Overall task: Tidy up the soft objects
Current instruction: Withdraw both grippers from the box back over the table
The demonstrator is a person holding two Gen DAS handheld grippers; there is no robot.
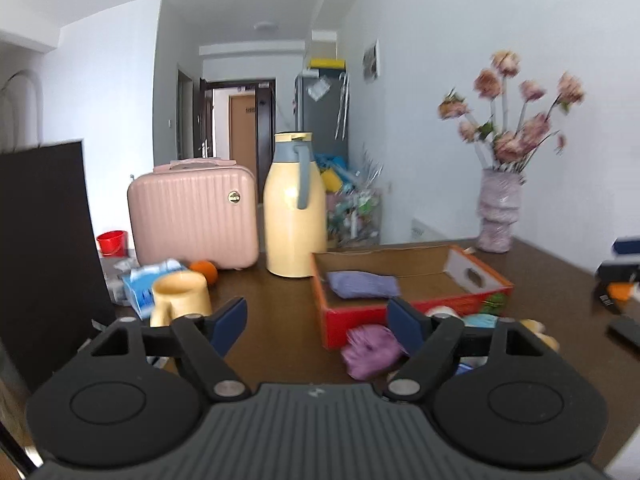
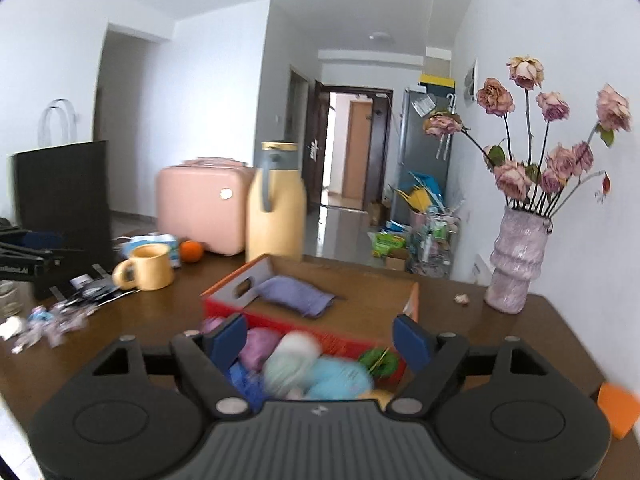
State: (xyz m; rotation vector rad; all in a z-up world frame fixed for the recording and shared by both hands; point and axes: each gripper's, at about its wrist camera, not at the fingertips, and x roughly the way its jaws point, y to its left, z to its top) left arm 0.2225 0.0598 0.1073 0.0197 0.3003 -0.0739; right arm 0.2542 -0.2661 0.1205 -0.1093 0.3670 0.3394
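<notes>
Purple pouch (image 1: 363, 284): lay flat inside the red cardboard box (image 1: 404, 314), long axis roughly along the box's near wall, one end toward the handle-hole end panel.
Box: sat mid-desk, open top, just beside the yellow jug (image 1: 295, 208).
Loose soft things: purple plush (image 1: 372, 351) lay on the desk against the box's near wall; in the right view, blurred pink, white and light-blue yarn balls (image 2: 320, 372) bunched at the same wall.
Left tongs (image 1: 318, 320): spread wide, gripping nothing, held above bare desk in front of the box.
Right tongs (image 2: 320, 338): spread wide, gripping nothing, held over the yarn balls.
Left view only: red bucket (image 1: 112, 242) on the floor beyond the desk's far-left edge.
Right view only: foil-wrapped bits (image 2: 52, 326) near the left edge, orange block (image 2: 618, 410) at the right edge.
Desk (image 1: 276, 320): dark brown wood; yellow mug (image 1: 182, 296), orange (image 1: 205, 271), pink case (image 1: 194, 214) toward the far-left part; vase of dried roses (image 2: 518, 260) at the far-right corner.
Room: white walls, hallway with open door behind, grey fridge (image 2: 424, 152) to the right.
</notes>
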